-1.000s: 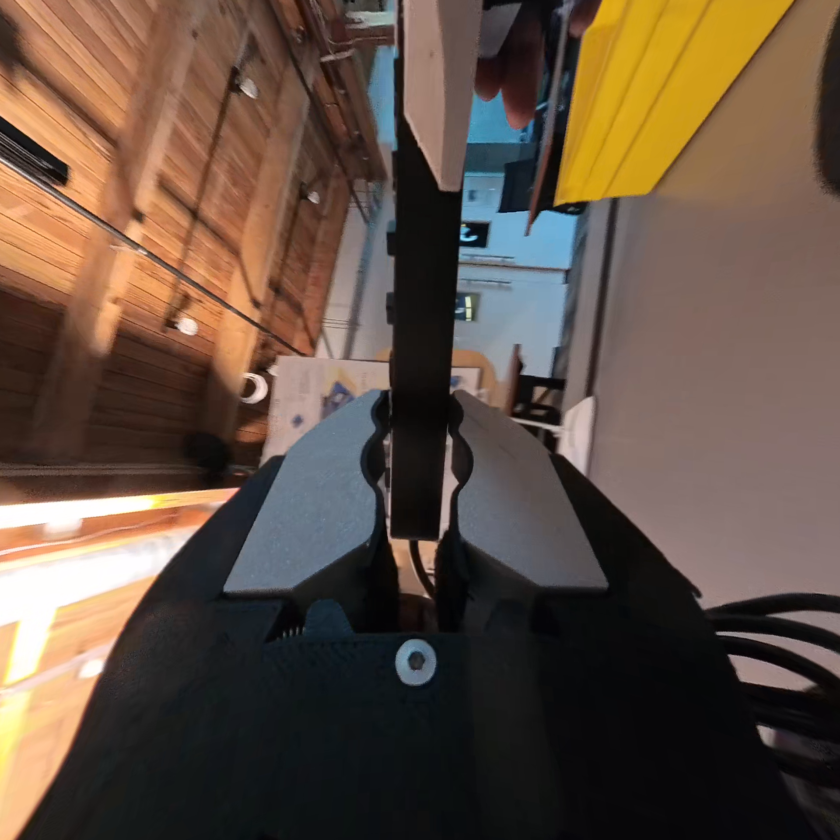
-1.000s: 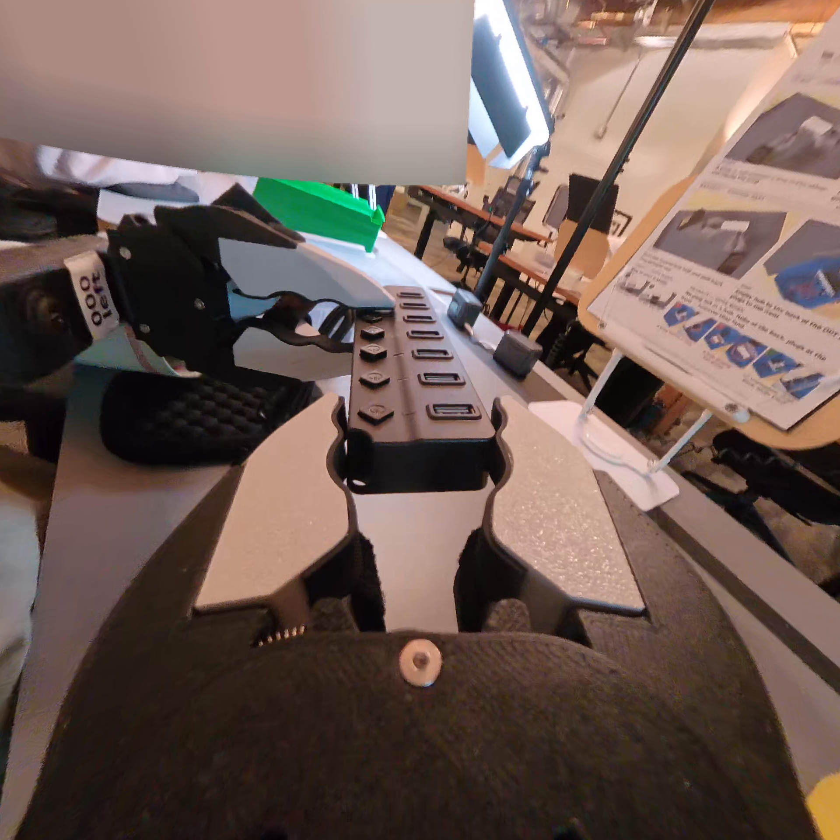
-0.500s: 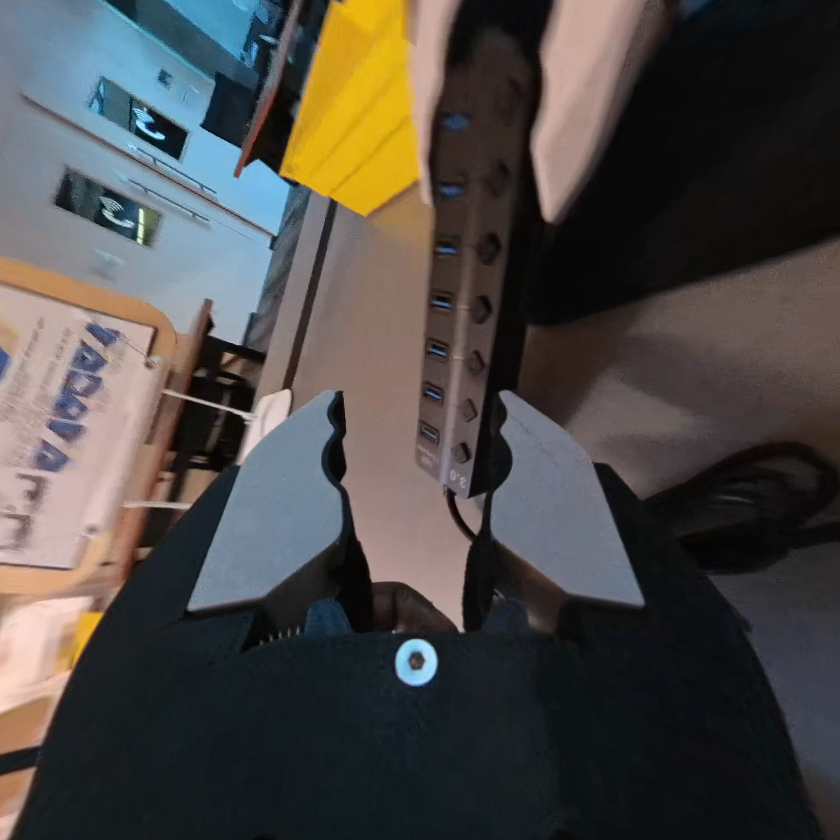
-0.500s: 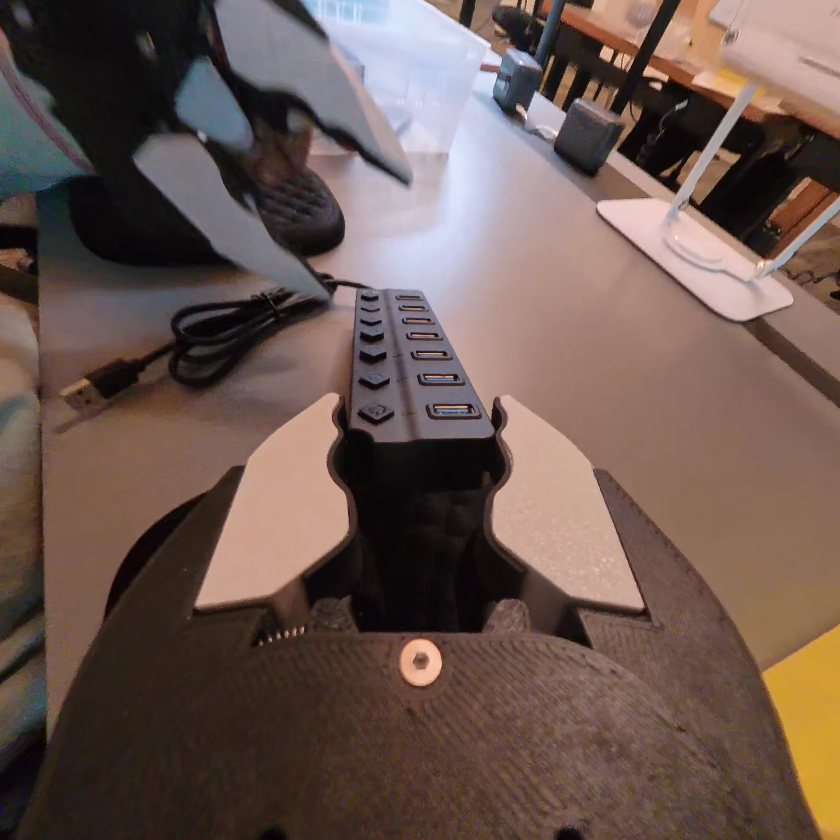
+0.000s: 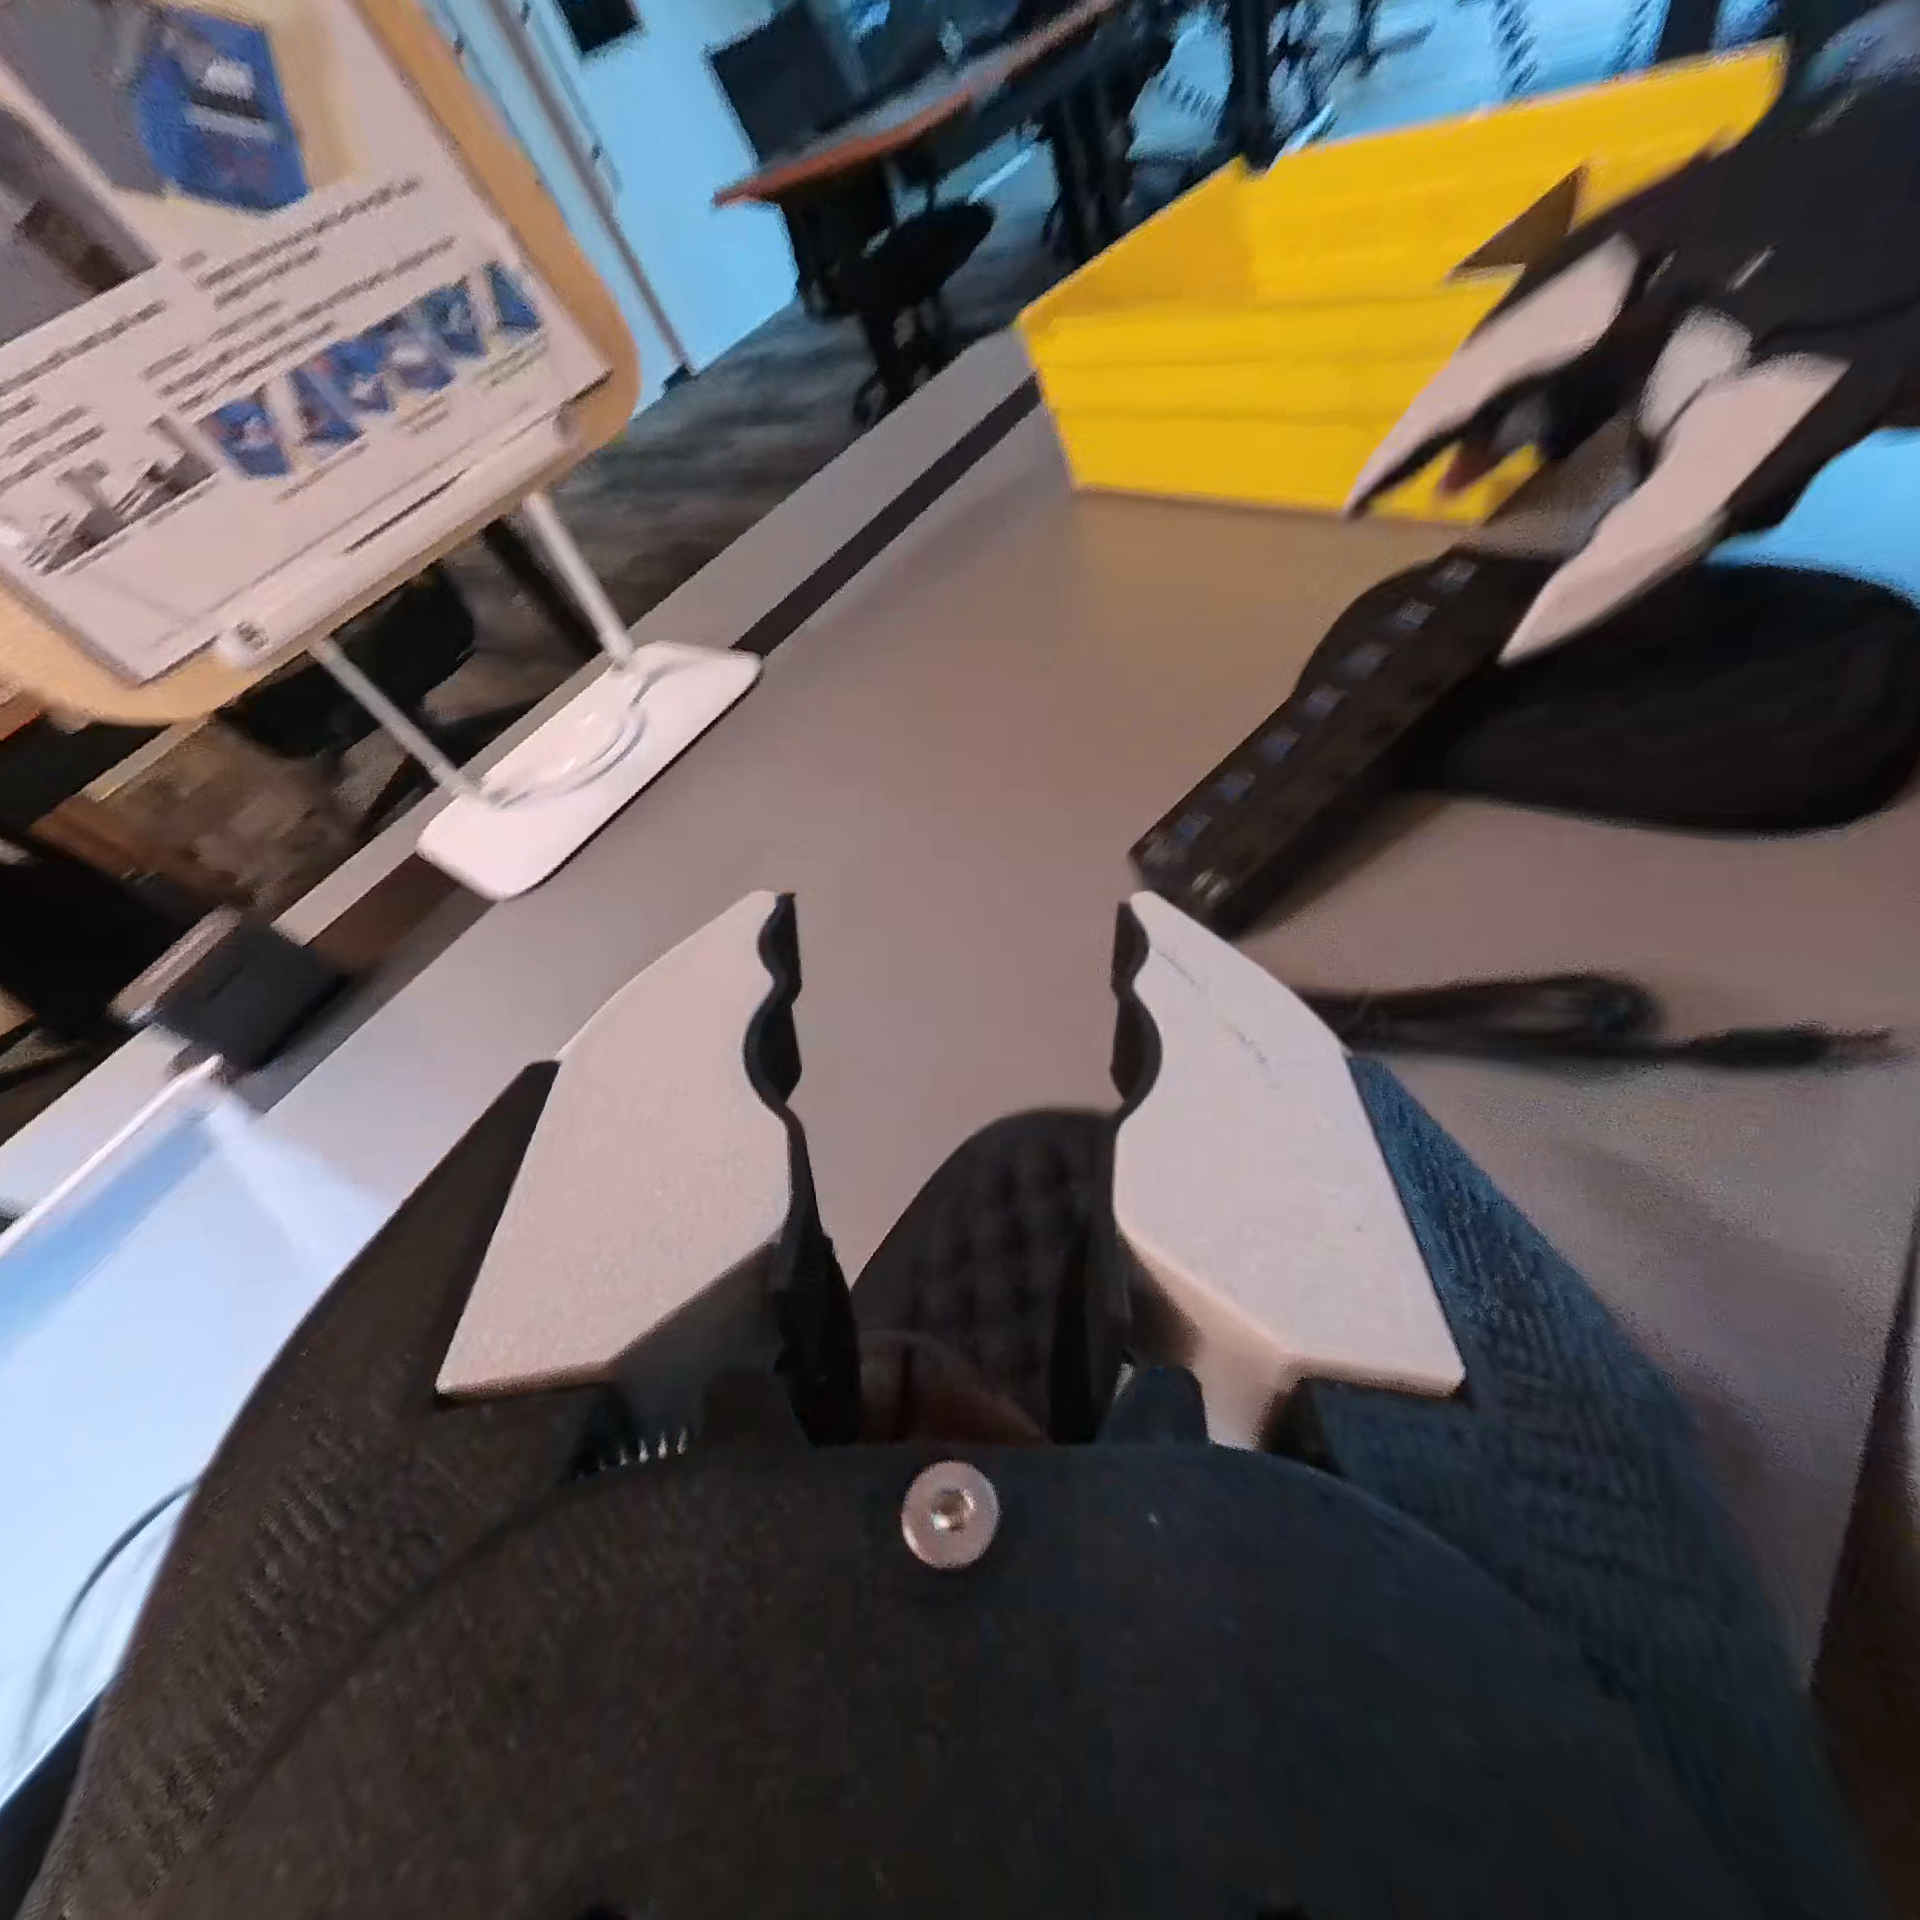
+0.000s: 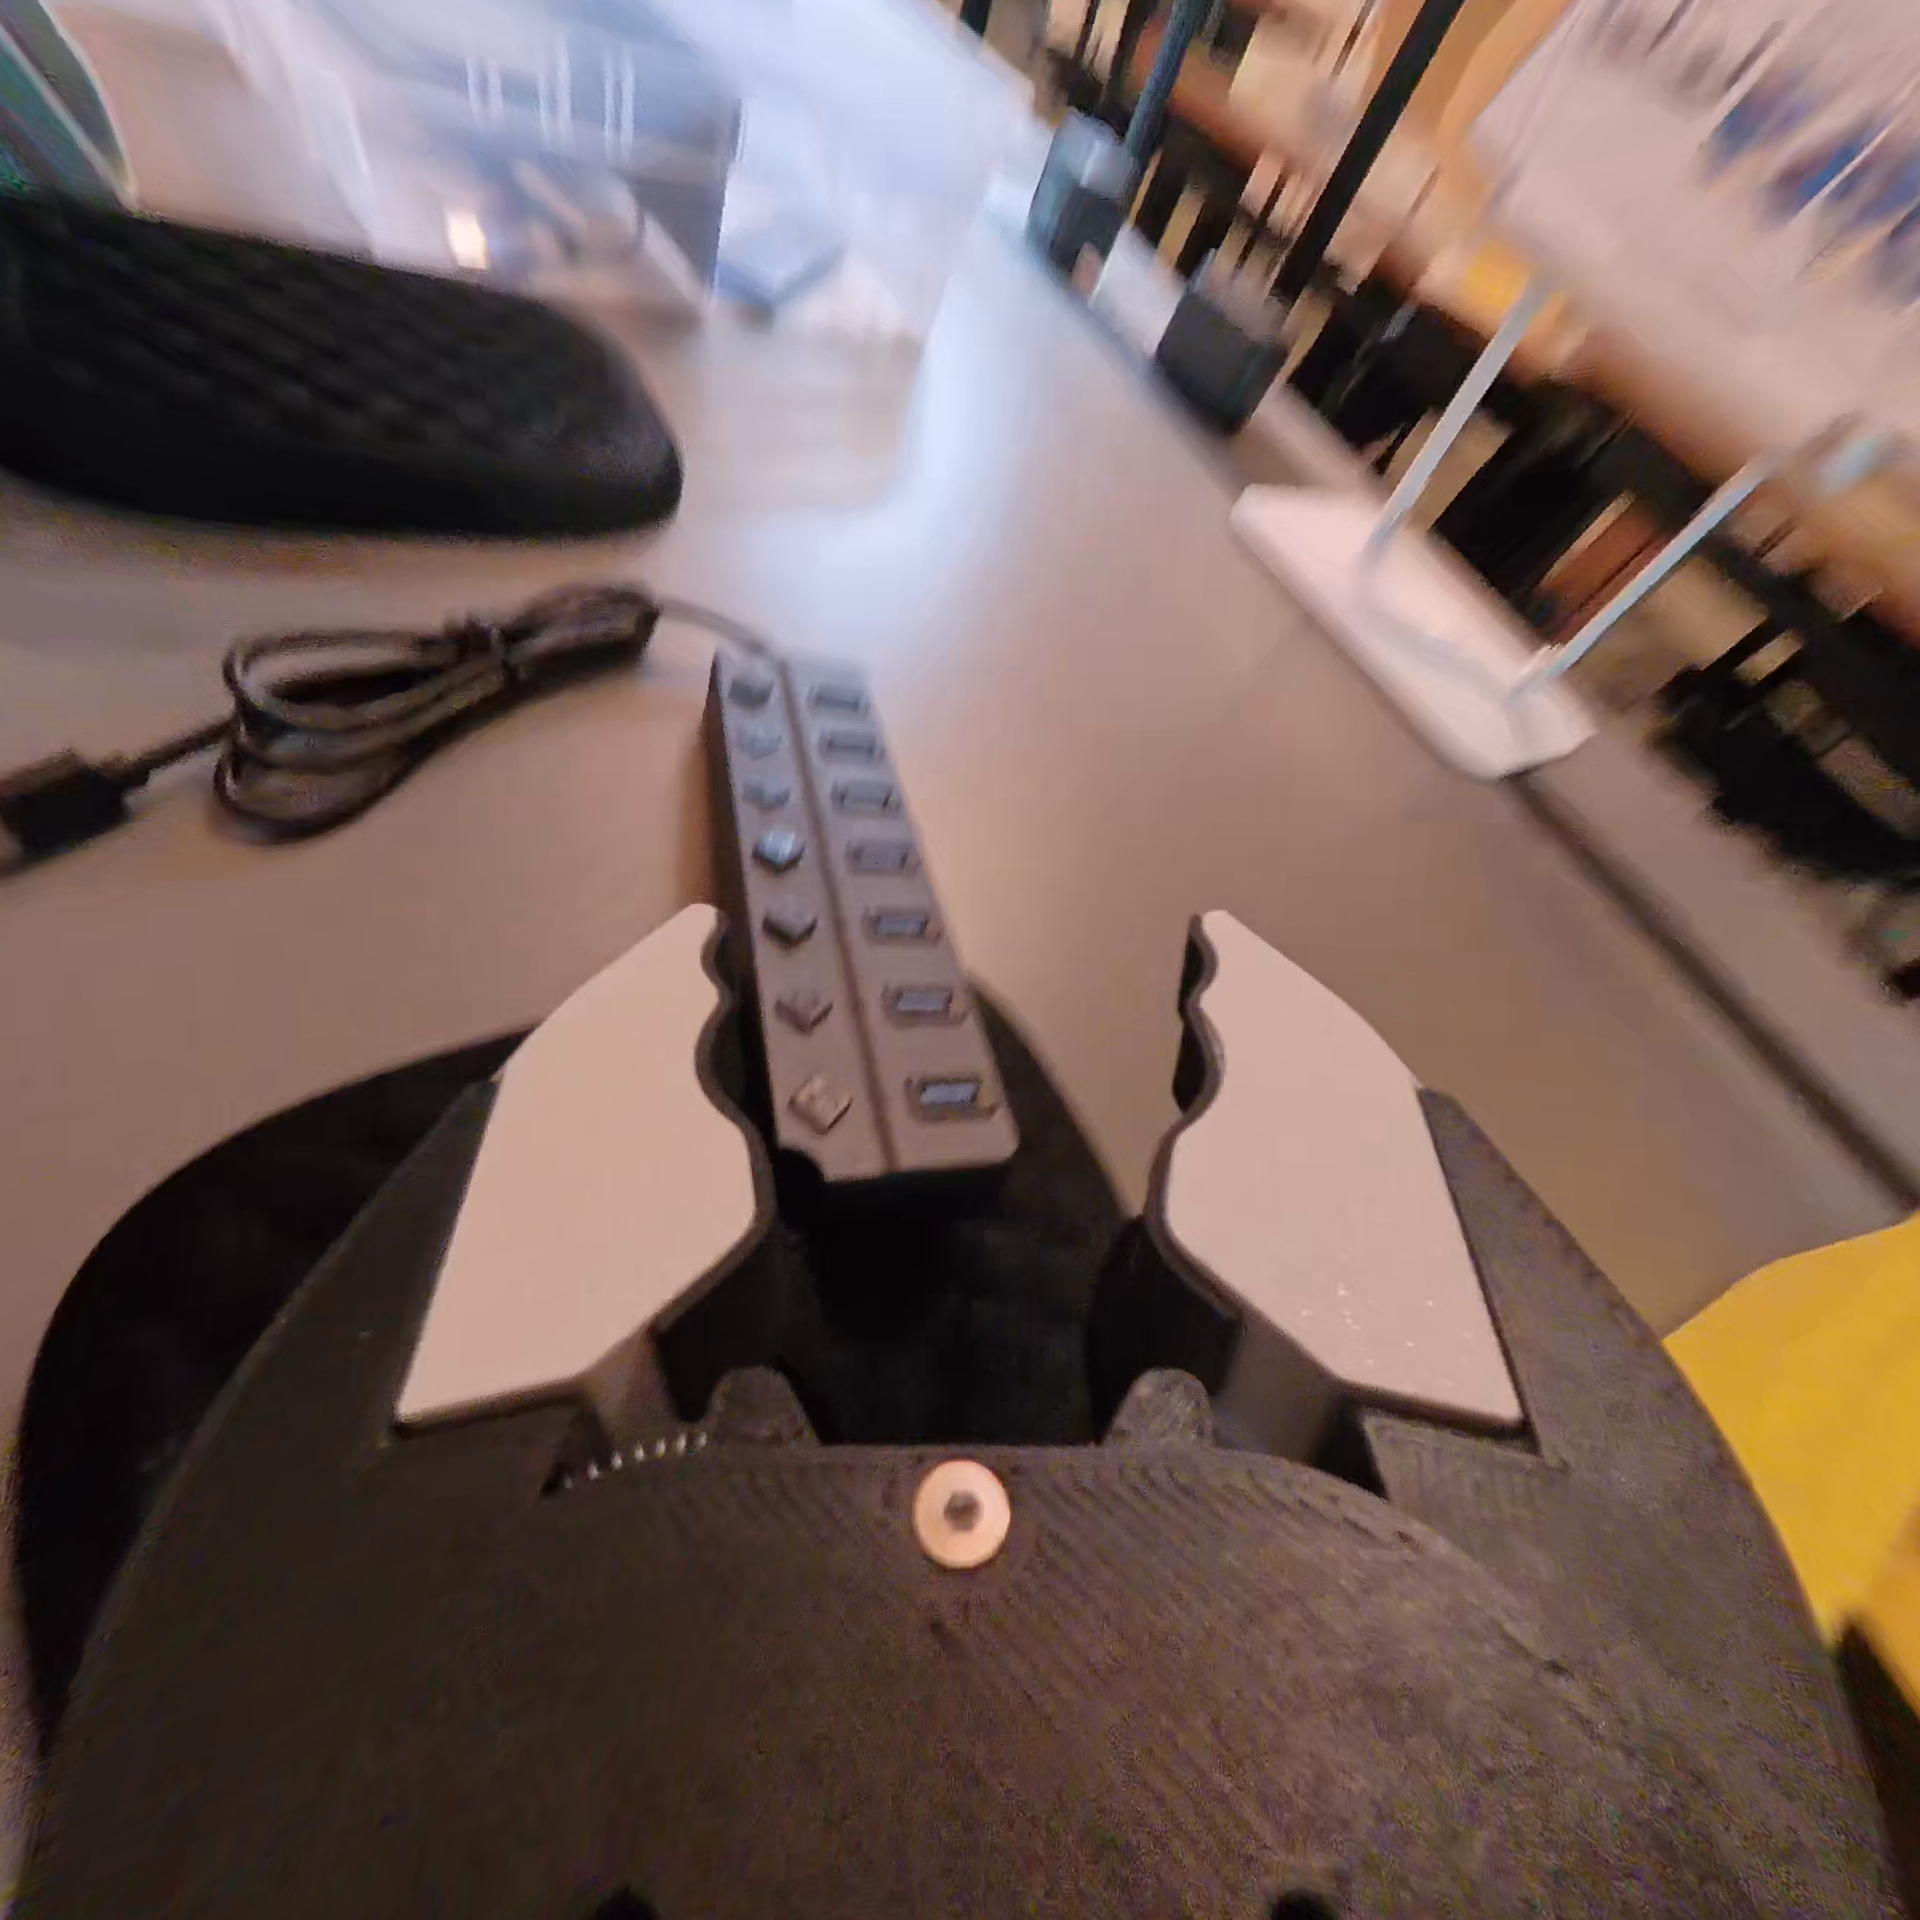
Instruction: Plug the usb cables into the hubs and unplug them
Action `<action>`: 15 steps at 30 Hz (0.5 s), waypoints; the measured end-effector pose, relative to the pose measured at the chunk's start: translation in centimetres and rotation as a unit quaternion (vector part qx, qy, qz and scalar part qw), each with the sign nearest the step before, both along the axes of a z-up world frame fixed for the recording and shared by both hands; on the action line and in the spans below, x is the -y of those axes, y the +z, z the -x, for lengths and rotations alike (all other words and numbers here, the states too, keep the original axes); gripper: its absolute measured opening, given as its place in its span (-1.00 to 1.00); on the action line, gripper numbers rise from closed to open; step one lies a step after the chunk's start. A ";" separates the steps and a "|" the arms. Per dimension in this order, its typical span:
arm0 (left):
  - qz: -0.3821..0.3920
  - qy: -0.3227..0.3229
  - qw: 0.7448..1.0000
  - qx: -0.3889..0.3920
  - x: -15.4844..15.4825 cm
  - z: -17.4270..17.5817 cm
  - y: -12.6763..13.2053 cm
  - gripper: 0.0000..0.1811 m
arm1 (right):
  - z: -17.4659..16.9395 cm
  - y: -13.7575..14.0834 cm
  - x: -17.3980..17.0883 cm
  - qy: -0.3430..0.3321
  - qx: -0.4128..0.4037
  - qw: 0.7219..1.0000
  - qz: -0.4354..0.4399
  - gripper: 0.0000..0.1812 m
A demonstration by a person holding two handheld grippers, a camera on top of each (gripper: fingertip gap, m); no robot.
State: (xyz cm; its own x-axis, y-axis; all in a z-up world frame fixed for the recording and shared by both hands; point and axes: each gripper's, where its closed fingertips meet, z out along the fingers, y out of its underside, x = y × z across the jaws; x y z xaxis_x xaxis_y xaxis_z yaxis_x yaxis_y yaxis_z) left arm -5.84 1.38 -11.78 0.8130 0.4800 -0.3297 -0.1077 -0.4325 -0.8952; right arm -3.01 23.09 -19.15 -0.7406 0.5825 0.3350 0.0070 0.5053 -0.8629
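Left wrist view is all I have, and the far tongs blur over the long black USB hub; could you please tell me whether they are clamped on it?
Observer: No. In the right wrist view the right tongs stand open; the end of the long black USB hub sits between the fingers with a clear gap on its right side.
Operator: Thank you. Is anything plugged into it?
Observer: Nothing; every port in its row looks empty.
Operator: And where is the cable's plug?
Observer: The coiled black cable lies on the grey table left of the hub, its plug free near the picture's left edge.
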 end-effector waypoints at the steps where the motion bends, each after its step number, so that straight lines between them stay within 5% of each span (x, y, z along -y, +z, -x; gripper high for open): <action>1: 0.026 0.015 1.000 -0.001 1.5 0.3 -0.2 -0.36 | 0.1 1.8 0.2 0.000 -0.048 0.999 0.020 -0.05; 5: 0.123 0.091 0.988 0.023 8.5 1.4 -1.2 -0.34 | -0.4 10.3 1.4 -0.005 -0.247 0.951 0.184 0.01; 7: 0.158 0.130 0.978 0.040 12.0 1.8 -1.8 -0.34 | -1.5 12.4 2.9 0.025 -0.294 0.922 0.251 -0.03; 15: 0.136 0.128 0.969 0.164 16.8 2.4 -3.6 -0.50 | -1.7 9.6 8.2 0.086 -0.313 0.931 0.170 -0.13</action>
State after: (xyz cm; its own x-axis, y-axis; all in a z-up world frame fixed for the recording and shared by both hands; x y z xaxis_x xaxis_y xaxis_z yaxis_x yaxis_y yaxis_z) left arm -8.26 -15.40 -15.34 0.7609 0.6116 -0.2167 0.3054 -0.6322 -0.7121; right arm -1.30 14.93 -9.58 -0.5551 0.6241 0.5498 -0.6060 0.1494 -0.7814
